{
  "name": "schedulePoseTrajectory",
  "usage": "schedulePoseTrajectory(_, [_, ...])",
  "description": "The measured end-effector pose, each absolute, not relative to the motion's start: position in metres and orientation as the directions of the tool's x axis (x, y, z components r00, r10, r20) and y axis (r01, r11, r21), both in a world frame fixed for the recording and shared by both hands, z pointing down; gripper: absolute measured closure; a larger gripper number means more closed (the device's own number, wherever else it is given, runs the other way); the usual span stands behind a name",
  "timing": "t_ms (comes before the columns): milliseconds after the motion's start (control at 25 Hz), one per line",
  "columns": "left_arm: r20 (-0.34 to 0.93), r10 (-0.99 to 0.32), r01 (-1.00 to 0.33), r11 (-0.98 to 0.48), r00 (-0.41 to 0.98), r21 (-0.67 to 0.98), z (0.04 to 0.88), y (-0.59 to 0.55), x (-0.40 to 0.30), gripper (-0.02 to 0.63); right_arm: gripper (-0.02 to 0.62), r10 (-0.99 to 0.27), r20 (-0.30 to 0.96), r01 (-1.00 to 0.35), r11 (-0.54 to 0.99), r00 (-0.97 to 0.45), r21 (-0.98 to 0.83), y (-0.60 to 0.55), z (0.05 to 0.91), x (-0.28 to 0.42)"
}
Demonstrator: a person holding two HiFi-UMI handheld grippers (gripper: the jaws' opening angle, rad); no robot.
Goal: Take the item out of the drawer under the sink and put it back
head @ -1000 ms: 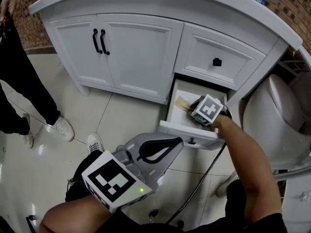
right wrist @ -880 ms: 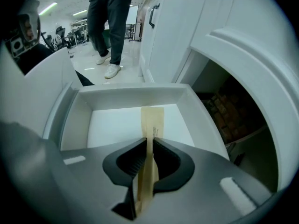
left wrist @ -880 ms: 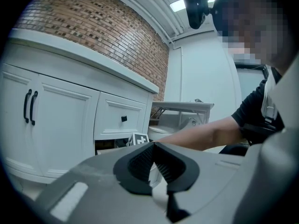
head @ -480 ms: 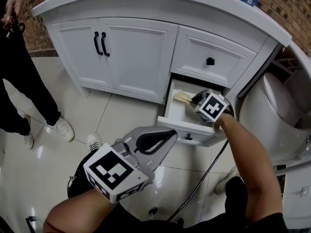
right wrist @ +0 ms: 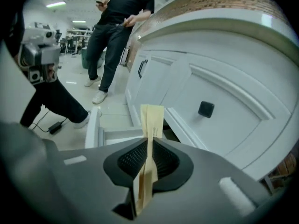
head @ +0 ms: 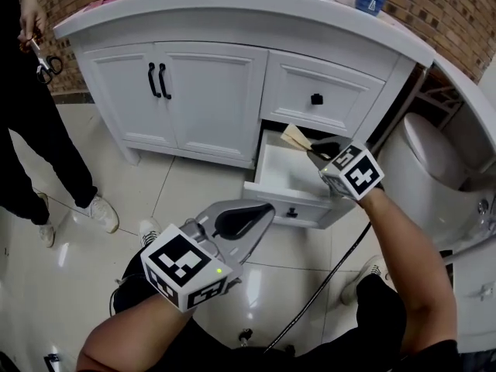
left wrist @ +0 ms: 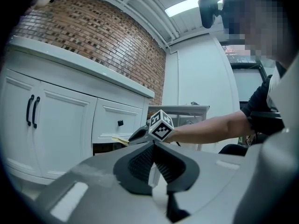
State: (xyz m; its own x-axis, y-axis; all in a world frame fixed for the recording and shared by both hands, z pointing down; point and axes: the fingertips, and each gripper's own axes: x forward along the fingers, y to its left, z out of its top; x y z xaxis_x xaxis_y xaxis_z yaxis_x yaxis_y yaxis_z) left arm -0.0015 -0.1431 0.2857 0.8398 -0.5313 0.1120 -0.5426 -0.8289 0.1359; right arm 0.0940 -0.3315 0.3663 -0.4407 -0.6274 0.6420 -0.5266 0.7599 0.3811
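Observation:
The lower drawer (head: 288, 201) under the sink counter stands pulled out. My right gripper (head: 314, 147) hovers above its back right corner, its jaws closing on a flat beige paper packet (head: 294, 137) that the pads pinch. In the right gripper view the beige packet (right wrist: 152, 120) stands upright between the pads (right wrist: 161, 161), sticking out past the tips. My left gripper (head: 240, 222) hangs shut and holds nothing, low in front of the drawer; its pads (left wrist: 161, 164) meet in the left gripper view, which also shows my right gripper (left wrist: 140, 135) at the drawer.
A white vanity with two doors (head: 194, 99) and an upper drawer (head: 318, 98) fills the back. A toilet (head: 422, 169) sits at the right. A person (head: 31, 130) holding scissors (head: 45, 67) stands at the left. A cable (head: 325, 285) trails over the tiled floor.
My right gripper has closed on the beige packet inside the drawer and risen with it above the drawer. The left gripper has stayed about where it was.

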Motion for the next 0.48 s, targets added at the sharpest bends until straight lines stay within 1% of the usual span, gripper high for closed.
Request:
schedulePoseTrajectory(200, [0.117, -0.517, -0.529, -0.838, 0.848, 0.13, 0.286, -0.136, 0.004, 0.601, 0.56, -0.644, 0.501, -0.629, 0.743, -0.578, 0.23, -0.281, 0.318, 0.099])
schedulePoseTrajectory(480, [0.087, -0.523, -0.53, -0.84, 0.848, 0.118, 0.278, -0.132, 0.003, 0.601, 0.565, -0.676, 0.314, -0.679, 0.725, -0.667, 0.119, -0.206, 0.259, 0.106])
